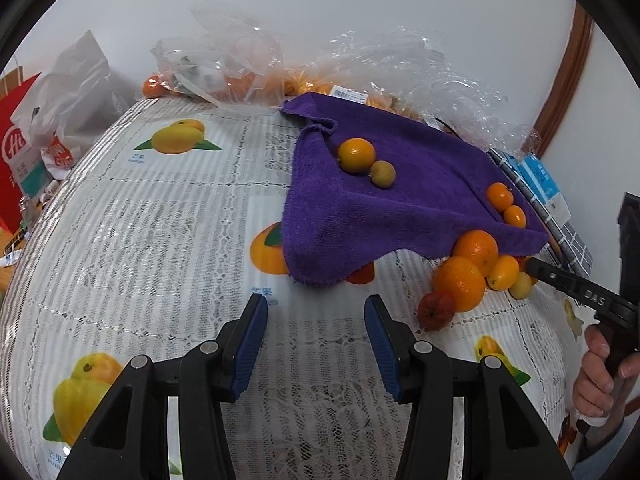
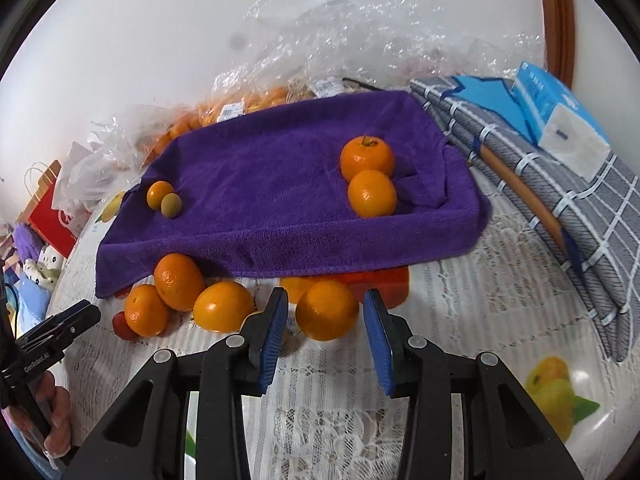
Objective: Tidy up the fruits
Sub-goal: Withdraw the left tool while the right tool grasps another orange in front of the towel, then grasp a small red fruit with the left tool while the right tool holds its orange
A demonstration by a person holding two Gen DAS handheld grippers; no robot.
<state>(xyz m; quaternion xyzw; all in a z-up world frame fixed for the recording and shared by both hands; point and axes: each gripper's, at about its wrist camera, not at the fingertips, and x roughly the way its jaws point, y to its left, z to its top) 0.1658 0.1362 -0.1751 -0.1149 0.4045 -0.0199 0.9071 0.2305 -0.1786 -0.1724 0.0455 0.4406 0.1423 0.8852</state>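
A purple towel (image 1: 400, 208) (image 2: 300, 184) lies on the lace tablecloth. It carries two oranges (image 2: 367, 156) at its right and a small orange with a greenish fruit (image 2: 172, 206) at its left. Loose oranges (image 2: 179, 282) (image 1: 460, 284) and a small red fruit (image 1: 436, 310) are heaped at the towel's front edge. My right gripper (image 2: 326, 294) stands open around one orange (image 2: 327, 310); slim gaps remain beside both pads. My left gripper (image 1: 316, 302) is open over bare tablecloth, left of the heap, with nothing between its fingers.
Clear plastic bags (image 2: 320, 40) holding more oranges line the back wall. A folded checked cloth (image 2: 560, 200) and a blue tissue pack (image 2: 560, 116) lie at the right. At the table's left edge stand a red bag (image 1: 12, 152) and a white bag (image 1: 76, 84).
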